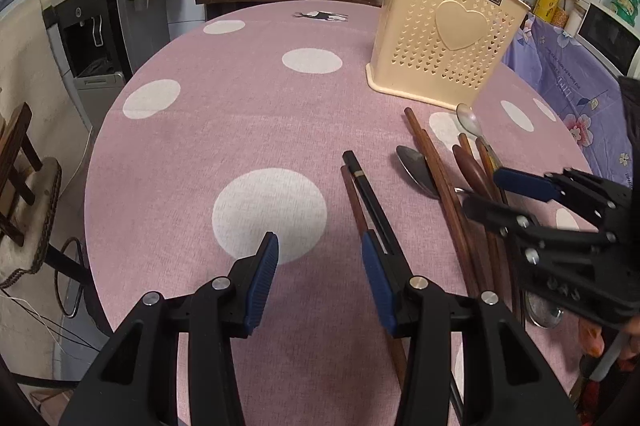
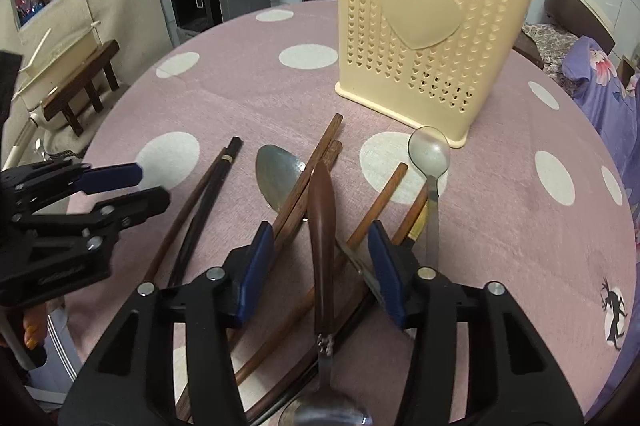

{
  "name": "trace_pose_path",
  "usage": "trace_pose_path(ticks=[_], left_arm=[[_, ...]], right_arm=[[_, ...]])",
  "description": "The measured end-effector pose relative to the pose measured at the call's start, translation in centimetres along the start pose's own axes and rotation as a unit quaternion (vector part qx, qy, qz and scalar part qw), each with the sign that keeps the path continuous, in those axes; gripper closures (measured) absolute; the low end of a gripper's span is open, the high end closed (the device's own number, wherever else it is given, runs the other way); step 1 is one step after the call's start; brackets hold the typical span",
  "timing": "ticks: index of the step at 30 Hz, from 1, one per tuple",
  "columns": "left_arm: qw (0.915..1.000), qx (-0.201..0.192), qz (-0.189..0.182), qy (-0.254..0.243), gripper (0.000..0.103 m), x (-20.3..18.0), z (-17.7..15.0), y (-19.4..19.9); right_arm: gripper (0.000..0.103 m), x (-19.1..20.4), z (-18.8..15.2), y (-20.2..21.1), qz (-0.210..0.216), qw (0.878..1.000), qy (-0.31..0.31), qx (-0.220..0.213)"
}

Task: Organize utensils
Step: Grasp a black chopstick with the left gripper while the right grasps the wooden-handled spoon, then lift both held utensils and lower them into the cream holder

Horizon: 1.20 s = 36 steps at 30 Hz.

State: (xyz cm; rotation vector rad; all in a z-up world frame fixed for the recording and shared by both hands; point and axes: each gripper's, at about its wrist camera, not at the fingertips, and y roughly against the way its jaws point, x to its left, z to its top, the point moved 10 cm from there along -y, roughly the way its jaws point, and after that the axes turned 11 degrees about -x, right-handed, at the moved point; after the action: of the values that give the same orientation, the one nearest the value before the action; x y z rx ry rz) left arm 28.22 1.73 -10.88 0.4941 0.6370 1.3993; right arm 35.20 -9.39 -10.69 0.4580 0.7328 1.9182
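Utensils lie in a loose heap on the pink dotted counter [image 1: 192, 153], short of the cream holder [image 1: 444, 41] they are meant for.

From the left wrist: the left tongs [image 1: 320, 278] hang spread, with nothing between the blue ribbed pads. A black chopstick [image 1: 366, 181] and a brown one [image 1: 354, 199] run just outside the right-hand pad, and I can't tell whether they touch it. The right tongs [image 1: 500, 193] hover further right, over the heap. The holder stands upright ahead of them, hard plastic, pierced with small hearts.

From the right wrist: the right tongs [image 2: 320, 262] straddle a wooden-handled spoon [image 2: 322, 246], jaws part-way apart. The pads don't seem to press on it yet. My guess is that this spoon is the pick. The handle is smooth, tapered and looks slick, so the squeeze should land on its thick middle. Wooden chopsticks [image 2: 308, 181] lie just beside the left pad and cross under the handle, so a straight lift would drag fewer of them. A steel spoon [image 2: 430, 153] lies ahead on the right, its bowl near the holder's base, and a duller metal spoon [image 2: 276, 173] lies partly under the chopsticks.
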Motion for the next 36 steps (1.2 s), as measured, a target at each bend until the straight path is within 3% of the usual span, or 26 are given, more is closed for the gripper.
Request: trace_pose_path(ticks=[8,17,30,36], left_arm=[[0.9999,0.013,-0.007,-0.005,0.061,-1.3,-0.7,-0.1],[0.9991,0.023,0.021,-0.029,0.07,-2.1,-1.0,-0.6],[0.997,0.036,0.056,-0.04,0.095,-2.3,1.7,-3.8],[0.9977,0.033,0.054,-0.025,0.096,-2.3,2.0,-3.9]], right_arm=[[0.087,-0.2,0.2,-1.2,0.021,0.999,-0.043,0.021],[0.087,-0.7,1.0,0.7,0.023,0.998,-0.056,-0.003],[0.087,-1.5,1.9,4.4,0.016,0.997,-0.07,-0.036],[0.087,-1.6,2.0,4.4,0.012,0.997,-0.066,-0.041]])
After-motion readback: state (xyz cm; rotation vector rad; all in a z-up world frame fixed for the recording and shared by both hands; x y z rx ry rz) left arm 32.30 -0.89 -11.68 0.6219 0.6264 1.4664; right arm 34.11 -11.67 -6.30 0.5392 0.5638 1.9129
